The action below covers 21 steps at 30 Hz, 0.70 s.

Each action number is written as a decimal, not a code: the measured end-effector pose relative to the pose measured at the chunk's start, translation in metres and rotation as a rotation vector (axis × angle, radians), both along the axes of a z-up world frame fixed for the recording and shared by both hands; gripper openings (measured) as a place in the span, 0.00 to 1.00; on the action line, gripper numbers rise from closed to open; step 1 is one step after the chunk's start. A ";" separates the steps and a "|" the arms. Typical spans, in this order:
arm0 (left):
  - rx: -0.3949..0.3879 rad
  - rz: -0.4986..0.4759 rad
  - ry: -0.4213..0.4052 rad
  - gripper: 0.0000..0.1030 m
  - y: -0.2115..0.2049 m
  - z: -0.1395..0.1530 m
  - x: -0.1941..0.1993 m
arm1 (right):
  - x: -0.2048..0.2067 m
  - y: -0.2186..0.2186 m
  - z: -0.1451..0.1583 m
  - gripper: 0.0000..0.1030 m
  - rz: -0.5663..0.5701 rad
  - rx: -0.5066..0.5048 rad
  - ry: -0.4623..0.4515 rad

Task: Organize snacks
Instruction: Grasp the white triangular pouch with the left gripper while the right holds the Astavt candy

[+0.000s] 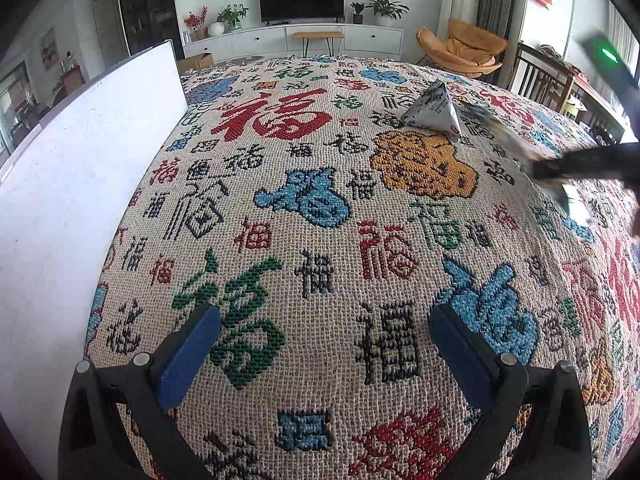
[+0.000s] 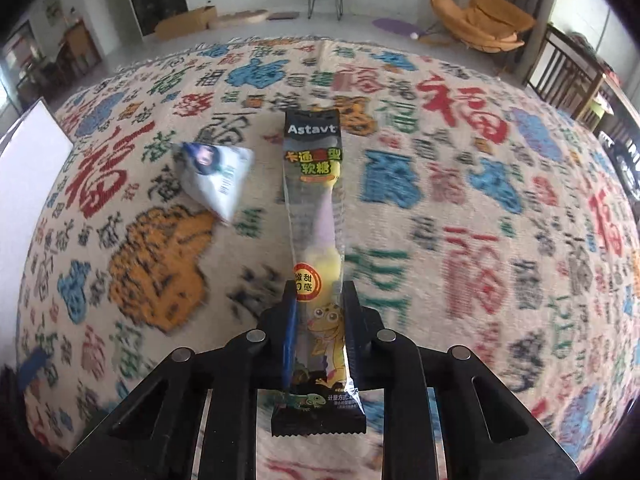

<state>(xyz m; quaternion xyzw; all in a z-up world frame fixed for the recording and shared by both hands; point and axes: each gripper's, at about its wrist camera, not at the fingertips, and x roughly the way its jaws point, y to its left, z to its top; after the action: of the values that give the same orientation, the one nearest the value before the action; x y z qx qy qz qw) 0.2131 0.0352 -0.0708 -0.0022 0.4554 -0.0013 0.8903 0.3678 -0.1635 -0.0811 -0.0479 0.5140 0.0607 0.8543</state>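
Observation:
My right gripper (image 2: 318, 300) is shut on a long clear gummy-candy packet (image 2: 316, 200) with a black top, a yellow lizard and yellow sweets inside. The packet sticks out forward above the patterned tablecloth (image 2: 440, 220). To its left a white pyramid-shaped snack packet (image 2: 218, 176) lies on the cloth. In the left wrist view the same pyramid packet (image 1: 434, 110) sits far right. Beside it the right gripper (image 1: 540, 168) shows blurred, with the candy packet (image 1: 500, 132) in it. My left gripper (image 1: 324, 320) hangs open over the cloth with nothing between its blue pads (image 1: 188, 360).
A tall white board (image 1: 60, 200) stands along the table's left edge and also shows as a white panel (image 2: 28, 152) in the right wrist view. Beyond the table are an orange lounge chair (image 2: 484, 20), wooden chairs (image 2: 568, 76) at the right and a TV cabinet (image 1: 300, 36).

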 end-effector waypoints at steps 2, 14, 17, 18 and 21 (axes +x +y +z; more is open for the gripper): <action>0.000 0.000 0.000 1.00 0.001 0.000 0.000 | -0.011 -0.023 0.003 0.20 0.002 -0.013 -0.013; 0.000 0.000 0.000 1.00 0.001 0.000 0.000 | -0.095 -0.099 -0.017 0.72 -0.066 0.047 -0.178; 0.000 0.000 0.000 1.00 0.001 0.000 0.000 | -0.097 -0.096 -0.017 0.75 -0.062 0.030 -0.186; 0.000 0.000 0.000 1.00 0.001 0.000 0.000 | -0.096 -0.096 -0.017 0.77 -0.062 0.030 -0.185; -0.002 0.000 0.000 1.00 0.000 0.000 -0.001 | -0.094 -0.097 -0.018 0.78 -0.068 0.043 -0.182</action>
<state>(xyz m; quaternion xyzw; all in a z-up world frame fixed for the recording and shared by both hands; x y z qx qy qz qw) 0.2126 0.0352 -0.0706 -0.0031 0.4553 -0.0016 0.8904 0.2734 -0.2607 -0.0986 -0.0174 0.4342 0.0383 0.8998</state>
